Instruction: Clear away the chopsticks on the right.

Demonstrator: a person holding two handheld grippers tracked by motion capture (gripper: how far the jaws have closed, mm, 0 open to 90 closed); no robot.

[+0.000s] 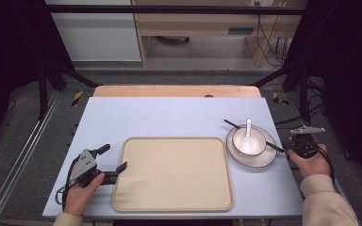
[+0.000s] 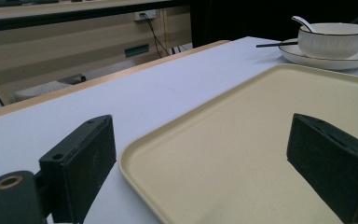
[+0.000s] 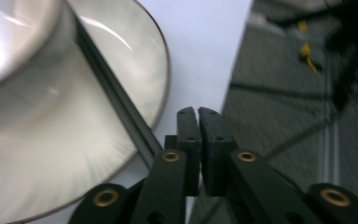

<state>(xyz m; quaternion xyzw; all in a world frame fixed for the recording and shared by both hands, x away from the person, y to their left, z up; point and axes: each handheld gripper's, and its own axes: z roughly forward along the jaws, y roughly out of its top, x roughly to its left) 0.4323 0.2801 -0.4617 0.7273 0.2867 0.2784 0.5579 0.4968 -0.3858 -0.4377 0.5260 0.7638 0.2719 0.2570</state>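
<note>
From the high view, my left gripper (image 1: pixel 115 159) sits at the near left of the pale blue counter (image 1: pixel 169 115), its jaws spread wide, one over bare counter, the other at the left edge of the beige tray (image 1: pixel 173 173). The tray lies flat in the middle near part of the counter with nothing on it. To its right, just beside its far right corner, stands a white plate (image 1: pixel 263 157) carrying a white bowl (image 1: pixel 248 141), with a white spoon (image 1: pixel 248 128) resting in the bowl. A dark chopstick (image 1: pixel 231 125) runs across the plate behind and beside the bowl, pointing at my right gripper (image 1: pixel 290 149), which I hold at the counter's right edge, just off the plate's rim. Beyond the counter are grey floor, a wooden desk and dark frame bars.

In the left gripper view, my two jaws stand far apart with the tray's rounded near corner (image 2: pixel 135 163) between them. The tray rim lies directly in their path. The bowl (image 2: pixel 333 39) and plate (image 2: pixel 307 53) sit well off at the upper right, with the spoon handle (image 2: pixel 302 21) poking above the bowl.

In the right gripper view, my jaws are pressed together with nothing between them. The chopstick (image 3: pixel 116 98) passes just to their left, over the plate rim (image 3: pixel 156 65) and against the blurred bowl wall (image 3: pixel 37 98). Whether it touches my jaws I cannot tell.
</note>
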